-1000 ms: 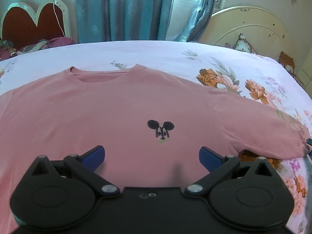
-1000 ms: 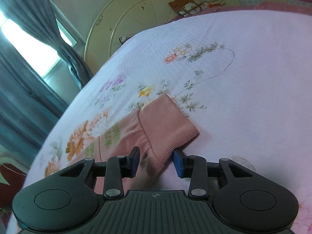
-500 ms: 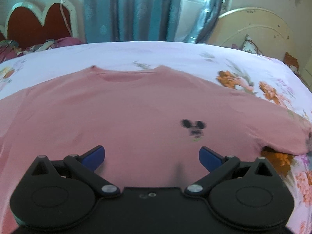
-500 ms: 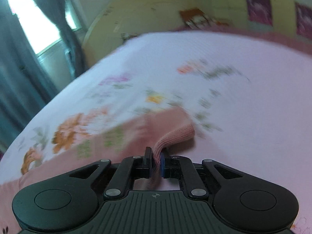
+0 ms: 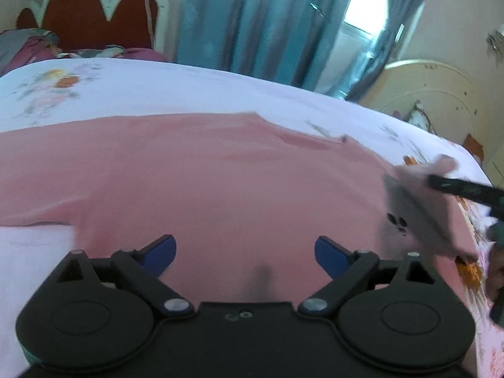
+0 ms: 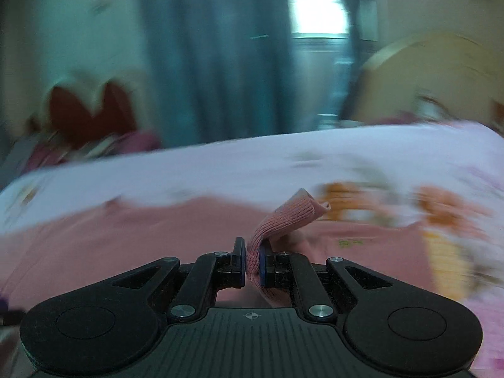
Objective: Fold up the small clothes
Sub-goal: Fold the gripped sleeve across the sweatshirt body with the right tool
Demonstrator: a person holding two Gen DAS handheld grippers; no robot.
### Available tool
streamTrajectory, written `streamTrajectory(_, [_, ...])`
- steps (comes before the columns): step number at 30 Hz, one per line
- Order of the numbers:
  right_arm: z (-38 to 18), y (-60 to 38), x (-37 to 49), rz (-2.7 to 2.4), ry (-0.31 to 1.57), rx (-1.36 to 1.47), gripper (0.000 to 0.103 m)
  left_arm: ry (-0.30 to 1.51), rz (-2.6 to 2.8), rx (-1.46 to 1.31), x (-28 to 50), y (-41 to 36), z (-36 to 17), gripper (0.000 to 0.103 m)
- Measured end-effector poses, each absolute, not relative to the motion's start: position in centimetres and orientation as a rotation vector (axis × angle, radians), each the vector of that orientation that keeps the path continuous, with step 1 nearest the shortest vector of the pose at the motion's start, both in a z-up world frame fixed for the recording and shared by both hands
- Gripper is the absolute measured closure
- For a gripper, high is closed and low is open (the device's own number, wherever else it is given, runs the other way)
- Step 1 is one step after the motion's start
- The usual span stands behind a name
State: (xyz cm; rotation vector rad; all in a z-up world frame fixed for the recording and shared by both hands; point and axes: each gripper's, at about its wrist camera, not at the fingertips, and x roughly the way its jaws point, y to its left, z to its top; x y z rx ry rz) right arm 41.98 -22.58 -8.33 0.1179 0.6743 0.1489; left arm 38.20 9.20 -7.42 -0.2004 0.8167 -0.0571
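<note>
On the floral bedsheet (image 5: 189,94), right claw (image 6: 252,263) pinches pink shirt's (image 5: 204,182) ribbed cuff (image 6: 283,220); left claw (image 5: 245,252) closing, empty.

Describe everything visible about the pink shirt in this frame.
The pink shirt is a soft knit top lying spread flat on the flowered bedsheet, neckline toward the far side. A small dark print sits on its chest. One sleeve, ending in a ribbed cuff, is lifted and folding over the body, pinched in the shut right gripper. The left gripper hovers above the hem, its jaws closing, nothing between them.
</note>
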Motion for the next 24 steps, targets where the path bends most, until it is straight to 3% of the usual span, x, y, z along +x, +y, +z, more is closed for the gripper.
streamTrajectory(2, [-9.5, -17.7, 42.6, 0.223, 0.681, 0.054, 0.096, 0.816, -0.043, -0.233, 37.4, 11.4, -7.5, 0.013])
streamTrajectory(4, [-11.0, -13.7, 42.9, 0.263, 0.690, -0.008, 0.096, 0.824, -0.044, -0.261, 37.0, 12.7, -7.8, 0.023])
streamTrajectory(7, [-14.1, -10.0, 43.5, 0.328, 0.771, -0.071, 0.095, 0.838, -0.058, -0.275, 36.5, 13.5, -8.3, 0.023])
streamTrajectory(8, [-14.9, -9.0, 43.6, 0.323, 0.788, -0.105, 0.091, 0.833, -0.061, -0.274, 36.4, 13.5, -8.4, 0.021])
streamTrajectory(11, [-14.6, -9.0, 41.8, 0.303, 0.717, -0.133, 0.022, 0.819, -0.078, -0.283, 36.9, 13.0, -8.4, 0.010])
streamTrajectory(14, [-13.9, -11.2, 40.4, 0.264, 0.702, -0.096, 0.022, 0.816, -0.153, -0.316, 38.5, 12.0, -8.7, 0.010])
streamTrajectory(17, [-13.8, -15.5, 39.3, 0.193, 0.760, -0.009, 0.056, 0.824, -0.264, -0.368, 41.2, 9.7, -9.5, 0.027])
streamTrajectory(18, [-13.7, -17.3, 38.8, 0.157, 0.776, 0.026, 0.062, 0.833, -0.300, -0.379, 42.2, 8.8, -9.9, 0.040])
streamTrajectory(20, [-13.3, -20.9, 37.5, 0.100, 0.794, 0.103, 0.065, 0.855, -0.328, -0.379, 44.6, 6.9, -10.8, 0.044])
streamTrajectory(24, [-12.3, -27.1, 36.0, -0.077, 0.815, 0.191, 0.064, 0.902, -0.299, -0.358, 48.2, 4.4, -12.1, 0.038])
